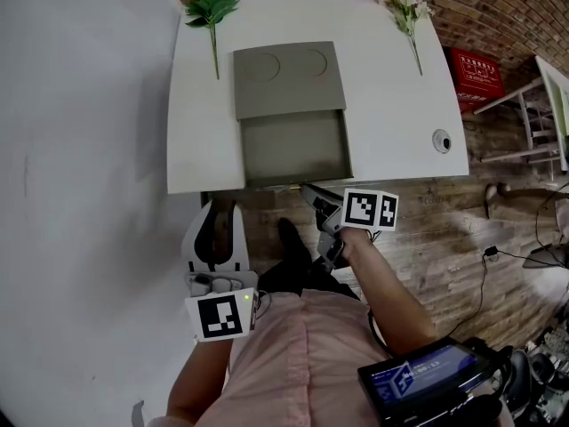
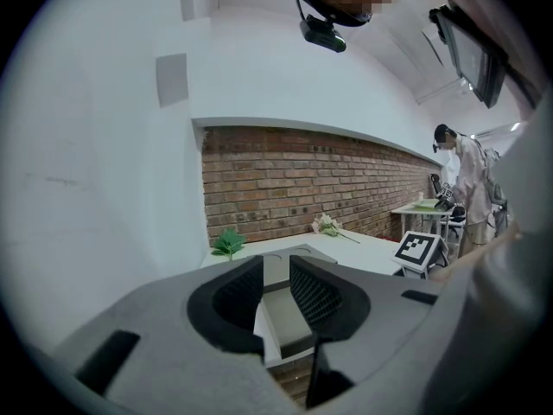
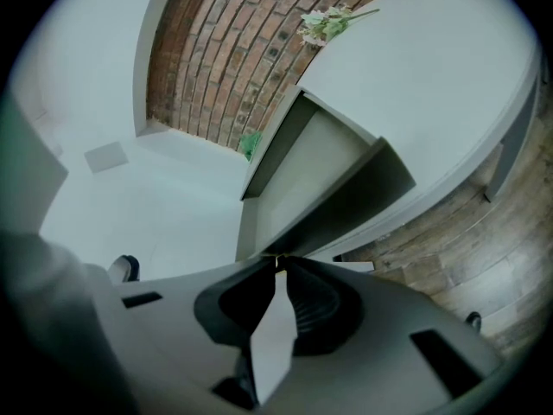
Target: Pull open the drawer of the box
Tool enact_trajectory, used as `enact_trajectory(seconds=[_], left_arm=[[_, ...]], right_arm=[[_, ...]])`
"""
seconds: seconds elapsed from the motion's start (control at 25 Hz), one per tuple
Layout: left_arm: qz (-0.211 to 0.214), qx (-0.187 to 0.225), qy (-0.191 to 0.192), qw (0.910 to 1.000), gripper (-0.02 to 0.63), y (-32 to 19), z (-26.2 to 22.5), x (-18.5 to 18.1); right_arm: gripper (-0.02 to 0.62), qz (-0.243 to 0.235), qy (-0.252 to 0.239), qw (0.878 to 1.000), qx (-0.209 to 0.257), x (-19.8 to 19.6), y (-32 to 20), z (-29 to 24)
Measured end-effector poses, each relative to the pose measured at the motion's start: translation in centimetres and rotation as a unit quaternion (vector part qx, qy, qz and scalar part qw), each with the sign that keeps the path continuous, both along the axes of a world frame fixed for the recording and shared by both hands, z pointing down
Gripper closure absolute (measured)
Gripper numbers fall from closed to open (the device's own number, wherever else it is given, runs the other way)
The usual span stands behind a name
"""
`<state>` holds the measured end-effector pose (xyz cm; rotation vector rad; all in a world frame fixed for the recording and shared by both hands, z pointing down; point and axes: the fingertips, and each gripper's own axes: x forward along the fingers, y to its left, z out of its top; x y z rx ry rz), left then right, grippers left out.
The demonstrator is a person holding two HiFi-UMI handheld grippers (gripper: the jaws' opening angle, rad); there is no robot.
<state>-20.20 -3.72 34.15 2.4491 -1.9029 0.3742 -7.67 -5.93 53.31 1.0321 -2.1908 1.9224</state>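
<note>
A grey box [image 1: 286, 76] sits on the white table [image 1: 391, 87], and its drawer [image 1: 293, 145] stands pulled out as far as the table's near edge. My right gripper [image 1: 308, 191] is at the middle of the drawer's front. In the right gripper view its tips [image 3: 276, 262] meet on a small tab at the lower edge of the drawer front [image 3: 359, 193]. My left gripper [image 1: 220, 210] hangs below and left of the table edge, open and holding nothing. Between its fingers [image 2: 275, 271] the drawer [image 2: 281, 314] shows in the distance.
A green sprig [image 1: 211, 7] lies left of the box and a white flower stem [image 1: 407, 7] lies right of it. A round grommet [image 1: 441, 140] sits near the table's right edge. A white wall is on the left. On the right are wood floor, a red crate [image 1: 476, 74] and cables.
</note>
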Motion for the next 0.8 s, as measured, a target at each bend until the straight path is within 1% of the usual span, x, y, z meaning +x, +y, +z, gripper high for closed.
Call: enact_trajectory(seconds=[0.2,0.4,0.52,0.8], left_arm=[[0.001,-0.006,0.004,1.0,0.512,0.7,0.1,0.5],[0.002,0.01,0.0,0.9999,0.512,1.0,-0.1,0.7],[0.0,0.002,-0.002,1.0,0.512,1.2,-0.2,0.9],[-0.005,-0.001,0.0,1.0,0.512,1.5,-0.3,0.6]], right_arm=[[0.548,-0.001,-0.001,1.0,-0.001,0.2,0.8,0.0],[0.548,-0.003,-0.002,1.0,0.0,0.3,1.1,0.2],[0.548,-0.003,-0.003,1.0,-0.001,0.3,1.1,0.1],[0.542,-0.001,-0.009,1.0,-0.001,0.0,1.2,0.0]])
